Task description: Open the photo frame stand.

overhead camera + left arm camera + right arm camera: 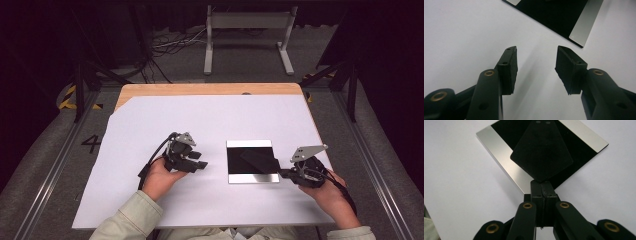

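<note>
Clamped jaws of the right gripper (541, 188) pinch a flat black piece (541, 152) that reaches left over the mirrored square plate (252, 177) at the table's centre-right. Left gripper (536, 67), jaws apart and empty, hovers just left of it.

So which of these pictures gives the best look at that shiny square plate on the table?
The high view: the whole mirror plate lies flat on the white sheet, all four edges clear. The right gripper view comes closer, but the right gripper, jaws shut, and a dark reflection cover part. The left gripper view catches one corner.
</note>
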Tool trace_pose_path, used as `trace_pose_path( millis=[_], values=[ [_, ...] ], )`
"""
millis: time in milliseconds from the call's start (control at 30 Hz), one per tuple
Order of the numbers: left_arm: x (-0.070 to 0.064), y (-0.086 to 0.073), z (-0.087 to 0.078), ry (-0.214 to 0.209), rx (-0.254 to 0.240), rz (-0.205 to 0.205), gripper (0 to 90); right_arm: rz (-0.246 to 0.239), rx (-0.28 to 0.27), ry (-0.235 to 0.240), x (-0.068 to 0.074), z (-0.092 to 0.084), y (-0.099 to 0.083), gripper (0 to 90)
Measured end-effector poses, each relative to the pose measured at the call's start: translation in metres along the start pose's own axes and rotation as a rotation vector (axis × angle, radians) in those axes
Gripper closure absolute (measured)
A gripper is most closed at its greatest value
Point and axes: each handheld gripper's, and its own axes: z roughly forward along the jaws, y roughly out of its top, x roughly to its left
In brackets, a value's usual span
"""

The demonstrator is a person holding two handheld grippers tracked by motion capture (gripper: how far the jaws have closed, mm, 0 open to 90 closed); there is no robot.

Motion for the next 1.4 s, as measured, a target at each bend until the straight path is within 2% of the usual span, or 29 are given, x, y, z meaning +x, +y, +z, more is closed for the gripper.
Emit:
trace_pose_path(
  millis=[67, 233, 367, 433, 467, 733, 867, 1033, 1100, 1267, 1400],
  values=[
    [-0.002, 0.0, 0.002, -0.015, -0.018, -0.01, 54.7, 0.002, -0.013, 0.006, 0.0, -0.001, 0.001, 89.7],
    [-0.008, 0.0, 0.008, -0.037, -0.05, -0.004, 61.1, 0.013, -0.041, 0.01, -0.001, -0.002, 0.003, 89.7],
    [-0.011, 0.001, 0.014, -0.068, -0.078, -0.028, 70.8, 0.022, -0.077, 0.013, -0.001, -0.003, 0.005, 89.7],
    [-0.012, 0.003, 0.021, -0.105, -0.073, -0.034, 73.2, 0.021, -0.081, 0.008, -0.001, -0.004, 0.006, 89.7],
    [-0.014, 0.004, 0.027, -0.135, -0.06, -0.033, 79.3, 0.013, -0.091, -0.004, 0.001, -0.004, 0.007, 89.7],
    [-0.021, 0.01, 0.043, -0.126, -0.047, -0.003, 89.6, 0.014, -0.112, -0.018, 0.002, -0.005, 0.011, 89.6],
    [-0.024, 0.012, 0.049, -0.122, -0.051, -0.001, 89.8, 0.016, -0.119, -0.019, 0.002, -0.004, 0.012, 89.7],
    [-0.032, 0.017, 0.06, -0.122, -0.047, 0.029, 89.9, 0.022, -0.129, -0.021, 0.002, -0.004, 0.014, 89.7],
    [-0.036, 0.018, 0.066, -0.123, -0.037, 0.036, 89.8, 0.026, -0.135, -0.022, 0.002, -0.004, 0.014, 89.7],
    [-0.038, 0.018, 0.071, -0.107, -0.016, 0.052, 89.8, 0.032, -0.144, -0.023, 0.002, -0.004, 0.015, 89.7],
    [-0.039, 0.018, 0.074, -0.111, 0.001, 0.056, 89.8, 0.037, -0.148, -0.024, 0.002, -0.004, 0.015, 89.7]
  ],
)
